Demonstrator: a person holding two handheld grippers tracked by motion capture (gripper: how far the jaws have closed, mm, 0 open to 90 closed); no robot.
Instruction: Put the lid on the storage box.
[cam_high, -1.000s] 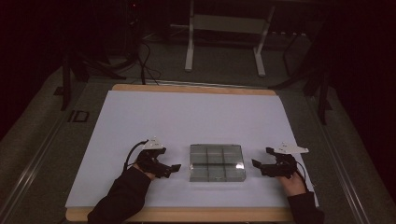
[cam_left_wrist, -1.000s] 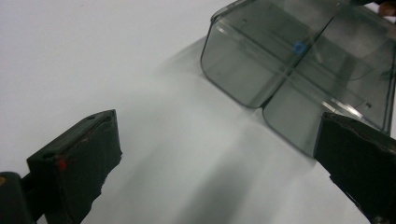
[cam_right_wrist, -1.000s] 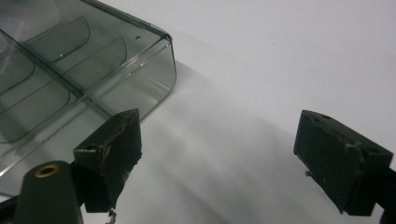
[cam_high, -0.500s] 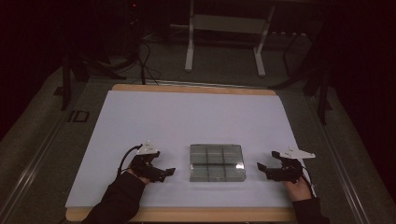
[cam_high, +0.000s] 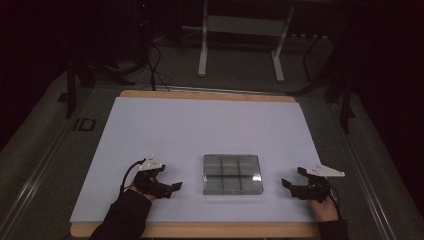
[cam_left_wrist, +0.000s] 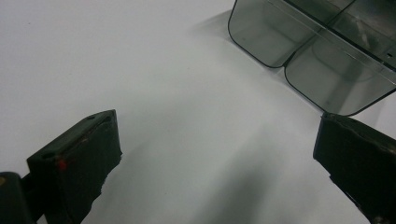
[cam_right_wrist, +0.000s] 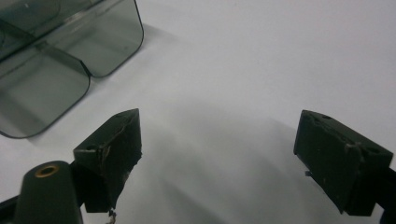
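**Two open tools flanking a compartment box on the bench**

Left: the left tool (cam_high: 172, 188) rested low over the white sheet (cam_high: 200, 130) that covered the bench (cam_high: 200, 94), its jaws set wide apart and holding nothing. In the left gripper view the two black pads stood at the picture's lower corners, with bare sheet between them and the near rounded corners of the box (cam_left_wrist: 322, 60) just beyond the far pad.

Centre: the clear, smoke-tinted compartment box (cam_high: 232, 173) lay flat on the sheet near the person's edge of the bench, between the two tools and touching neither. Its grid of dividers could be counted as roughly six cells. The cells appeared empty, though the dim light left this uncertain.

Right: the right tool (cam_high: 289, 186) sat near the box's right side, jaws likewise spread wide and empty. The right gripper view showed the box's rounded corners (cam_right_wrist: 56, 70) at upper left, clear of both pads.

Step in hand, as judged: an approach or ready stance, with no grasp made on the box. The next move would probably call for each tool to travel inward until a box wall lay between its pads, then to close evenly, since the thin, smooth plastic could slip or skate on the sheet if it were pinched from one side alone.
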